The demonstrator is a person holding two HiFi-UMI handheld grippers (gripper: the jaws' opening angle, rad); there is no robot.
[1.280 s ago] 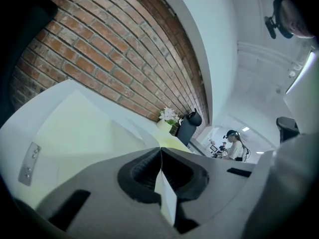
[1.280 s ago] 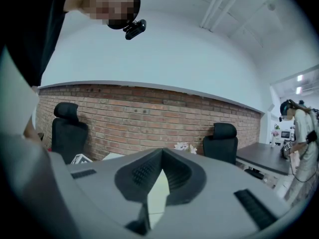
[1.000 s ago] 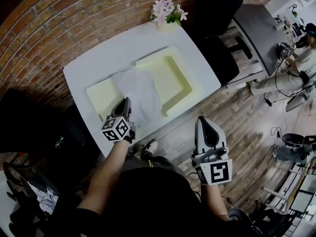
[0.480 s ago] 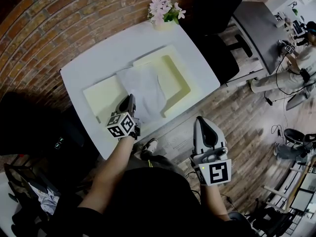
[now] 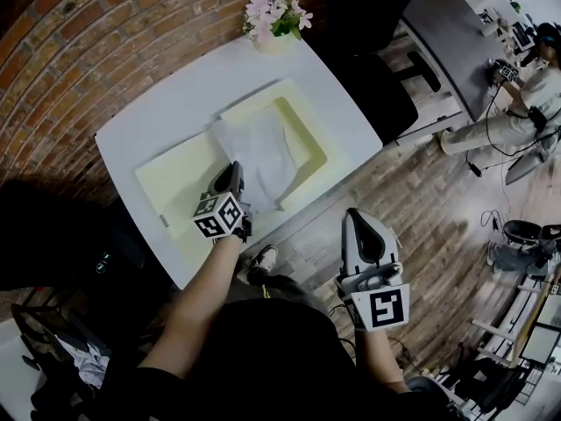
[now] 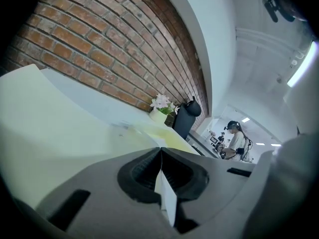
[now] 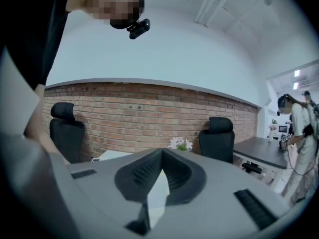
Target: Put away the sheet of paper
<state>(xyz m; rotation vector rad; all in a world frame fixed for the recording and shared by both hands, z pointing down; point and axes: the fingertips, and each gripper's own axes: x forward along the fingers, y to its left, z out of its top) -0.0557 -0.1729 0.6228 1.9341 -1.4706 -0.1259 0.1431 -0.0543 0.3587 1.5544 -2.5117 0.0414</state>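
A white, slightly rumpled sheet of paper point(image 5: 259, 143) lies across an open pale yellow folder point(image 5: 175, 178), reaching over the left side of its sunken tray half point(image 5: 305, 139). My left gripper point(image 5: 231, 170) is at the sheet's near edge, jaws shut on that edge. In the left gripper view the jaw tips point(image 6: 160, 147) meet, with pale sheet and folder spreading ahead and to the left. My right gripper point(image 5: 360, 214) hangs off the table over the wooden floor, shut and holding nothing. In the right gripper view, its tips point(image 7: 161, 151) touch.
The folder rests on a white table point(image 5: 166, 103) against a brick wall. A pot of pink flowers point(image 5: 273, 17) stands at the far corner. A black office chair point(image 5: 372, 86) sits at the table's right, and a person point(image 5: 517, 117) is at a dark desk further right.
My left gripper has moved forward and rightward with the sheet's edge. The paper has slid further over the tray half. The right gripper has barely shifted.
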